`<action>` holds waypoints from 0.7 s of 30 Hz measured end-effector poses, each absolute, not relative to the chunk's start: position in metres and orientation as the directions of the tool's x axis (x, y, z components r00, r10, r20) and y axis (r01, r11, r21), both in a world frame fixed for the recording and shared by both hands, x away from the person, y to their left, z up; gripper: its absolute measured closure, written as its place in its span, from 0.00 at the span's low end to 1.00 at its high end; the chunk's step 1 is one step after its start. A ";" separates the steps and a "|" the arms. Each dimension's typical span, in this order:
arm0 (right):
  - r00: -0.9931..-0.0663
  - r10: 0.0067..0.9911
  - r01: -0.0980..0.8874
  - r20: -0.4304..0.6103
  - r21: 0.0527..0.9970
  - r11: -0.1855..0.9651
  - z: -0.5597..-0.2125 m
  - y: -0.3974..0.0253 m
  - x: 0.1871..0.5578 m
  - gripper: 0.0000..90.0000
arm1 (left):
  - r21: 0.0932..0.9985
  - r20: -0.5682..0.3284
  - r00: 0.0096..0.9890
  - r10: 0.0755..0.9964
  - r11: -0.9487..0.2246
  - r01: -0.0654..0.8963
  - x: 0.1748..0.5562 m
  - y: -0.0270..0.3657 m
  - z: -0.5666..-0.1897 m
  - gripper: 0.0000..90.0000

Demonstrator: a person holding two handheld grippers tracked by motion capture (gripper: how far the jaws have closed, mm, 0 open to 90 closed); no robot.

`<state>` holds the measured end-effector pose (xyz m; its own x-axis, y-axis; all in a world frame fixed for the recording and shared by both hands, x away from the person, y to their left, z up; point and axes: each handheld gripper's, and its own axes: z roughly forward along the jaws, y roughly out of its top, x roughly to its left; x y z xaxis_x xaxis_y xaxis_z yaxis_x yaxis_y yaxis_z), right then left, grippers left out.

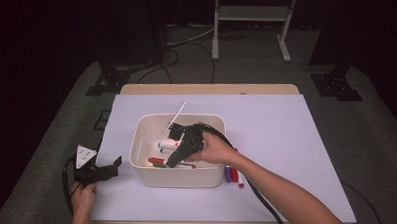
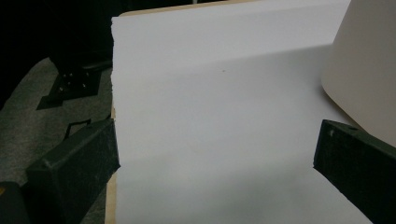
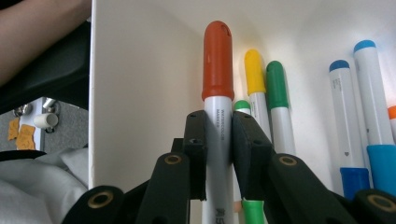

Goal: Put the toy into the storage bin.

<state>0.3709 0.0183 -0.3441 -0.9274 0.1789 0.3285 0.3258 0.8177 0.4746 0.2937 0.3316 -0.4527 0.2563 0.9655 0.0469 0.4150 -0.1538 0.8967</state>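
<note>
A white bin [image 1: 211, 178] stands mid-table with several markers in it. My right gripper [image 1: 175, 158] reaches down into it from a hand at its right rim. In the right gripper view that gripper [image 3: 218, 140] is shut on a white marker with an orange-red cap [image 3: 217, 65], held close to the bin's wall [image 3: 140, 93]. Yellow-capped [image 3: 254, 72], green-capped [image 3: 276, 84] and blue-capped [image 3: 344, 107] markers lie beside it. My left gripper [image 1: 113, 166] rests at the table's left edge, open and holding nothing; its own view [image 2: 217, 154] has bare white paper between the jaws.
A few markers, purple and red [image 1: 233, 174], lie on the white paper [image 1: 285, 140] just right of the bin. A thin white stick [image 1: 176, 116] leans over the bin's far rim. The bin's outer wall [image 2: 364, 70] is near the left gripper. Cables and stand legs [image 1: 249, 23] are on the floor beyond the table.
</note>
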 end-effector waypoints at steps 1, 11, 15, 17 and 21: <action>-0.928 0.180 0.326 0.327 0.473 0.818 -0.345 0.019 0.370 0.84 | 0.897 0.047 0.256 0.966 -0.153 0.415 0.294 0.332 -0.453 0.00; -0.931 0.192 0.326 0.311 0.466 0.822 -0.341 0.017 0.369 0.74 | 0.898 0.043 0.255 0.966 -0.149 0.413 0.294 0.332 -0.453 0.00; -0.930 0.204 0.340 0.306 0.502 0.795 -0.329 0.004 0.370 0.68 | 0.897 0.043 0.255 0.966 -0.150 0.416 0.293 0.332 -0.453 0.00; -0.928 0.217 0.352 0.303 0.521 0.778 -0.322 -0.005 0.371 0.65 | 0.897 0.044 0.255 0.966 -0.150 0.415 0.293 0.331 -0.453 0.00; -0.925 0.238 0.369 0.296 0.551 0.748 -0.309 -0.025 0.370 0.61 | 0.896 0.045 0.255 0.966 -0.152 0.417 0.293 0.331 -0.453 0.00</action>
<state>0.3698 -0.0245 -0.3094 -0.9250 0.2381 0.2962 0.3692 0.7482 0.5512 0.2933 0.3314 -0.4526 0.2550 0.9659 0.0447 0.4172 -0.1516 0.8961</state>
